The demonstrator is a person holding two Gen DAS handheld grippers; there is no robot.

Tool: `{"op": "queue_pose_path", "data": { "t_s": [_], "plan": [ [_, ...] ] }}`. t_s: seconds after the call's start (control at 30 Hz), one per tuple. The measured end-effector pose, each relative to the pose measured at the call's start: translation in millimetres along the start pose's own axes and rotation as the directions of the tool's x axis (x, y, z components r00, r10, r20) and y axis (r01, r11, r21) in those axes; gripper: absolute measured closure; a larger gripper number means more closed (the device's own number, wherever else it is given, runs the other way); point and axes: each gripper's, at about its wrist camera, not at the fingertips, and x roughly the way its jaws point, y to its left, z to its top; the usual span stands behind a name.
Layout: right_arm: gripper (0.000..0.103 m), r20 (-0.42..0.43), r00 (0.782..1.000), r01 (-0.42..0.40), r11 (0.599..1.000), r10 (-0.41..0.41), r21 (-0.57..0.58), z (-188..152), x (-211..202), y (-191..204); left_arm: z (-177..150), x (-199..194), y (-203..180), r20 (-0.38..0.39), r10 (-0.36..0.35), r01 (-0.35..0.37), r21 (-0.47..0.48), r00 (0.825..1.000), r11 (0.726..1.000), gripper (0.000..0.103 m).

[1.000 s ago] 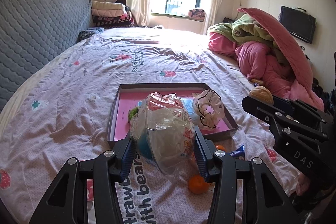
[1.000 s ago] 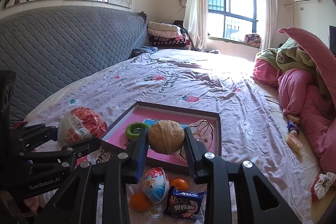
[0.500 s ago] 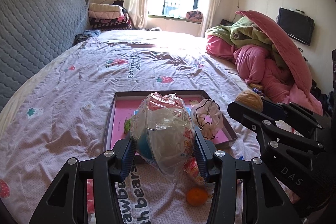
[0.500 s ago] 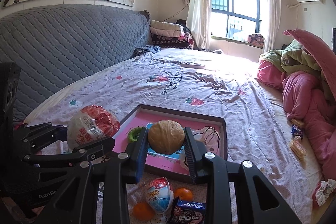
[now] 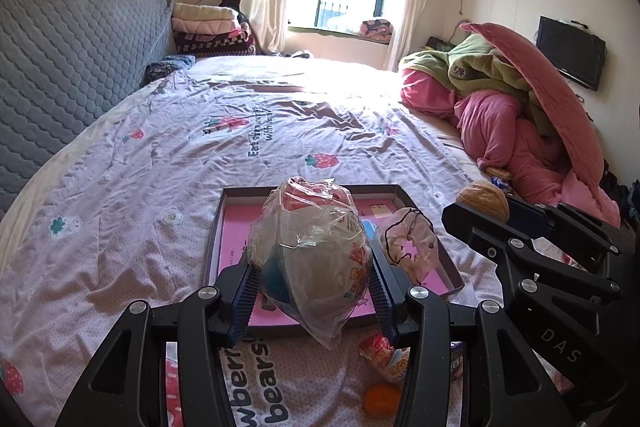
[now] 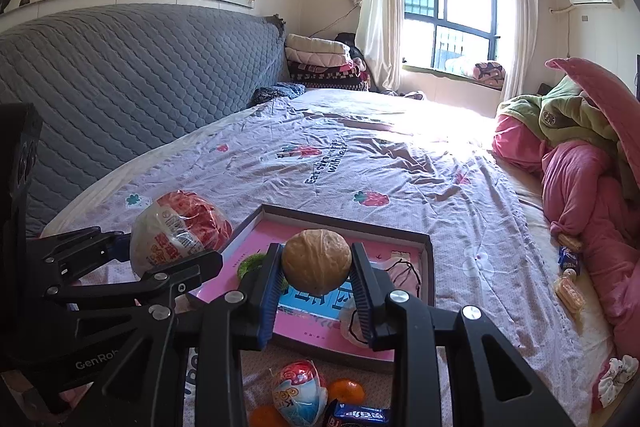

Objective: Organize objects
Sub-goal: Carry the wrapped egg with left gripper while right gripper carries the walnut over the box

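My left gripper [image 5: 312, 279] is shut on a plastic-wrapped toy egg [image 5: 310, 247], held above the near edge of the pink-lined tray [image 5: 240, 247]. My right gripper [image 6: 316, 275] is shut on a brown walnut [image 6: 316, 261], held above the tray [image 6: 408, 307]. The walnut also shows in the left wrist view [image 5: 484, 203], and the wrapped egg in the right wrist view [image 6: 180, 231]. In the tray lie a bagged donut-shaped toy [image 5: 408, 247], a green ring [image 6: 252, 265] and a blue card [image 6: 316, 301].
On the bedsheet before the tray lie a surprise egg [image 6: 298, 393], oranges [image 6: 348, 391] and a blue snack packet [image 6: 360, 417]. A pile of pink and green quilts [image 5: 520, 115] is at the right. Small snacks [image 6: 568, 283] lie beside it. A grey headboard [image 6: 120, 87] is at the left.
Both grippers have risen and moved forward toward the tray, each keeping its object. The loose items on the sheet have slid lower in both views.
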Motion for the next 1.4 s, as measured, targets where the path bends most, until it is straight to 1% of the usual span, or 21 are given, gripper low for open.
{"op": "queue_pose_path", "data": {
  "t_s": [0.5, 0.63, 0.9, 1.4],
  "plan": [
    [0.07, -0.002, 1.0, 0.019, 0.999, -0.019, 0.03, 17, 14, -21, 19, 18, 11, -0.001, 0.02, -0.02, -0.015, 1.0, 1.0, 0.051],
    [0.07, -0.012, 1.0, 0.011, 0.999, -0.01, 0.035, 16, 21, -20, 16, 24, 12, -0.011, 0.033, -0.033, -0.011, 0.999, 0.999, 0.051],
    [0.07, -0.025, 1.0, -0.002, 1.0, 0.002, 0.029, 14, 34, -14, 9, 37, 20, -0.039, 0.029, -0.031, -0.029, 0.999, 0.999, 0.051],
    [0.07, -0.09, 0.996, 0.013, 0.999, -0.01, 0.043, 1, 60, -21, -10, 67, 29, -0.117, 0.04, -0.045, -0.037, 0.992, 0.998, 0.051]
  ]
}}
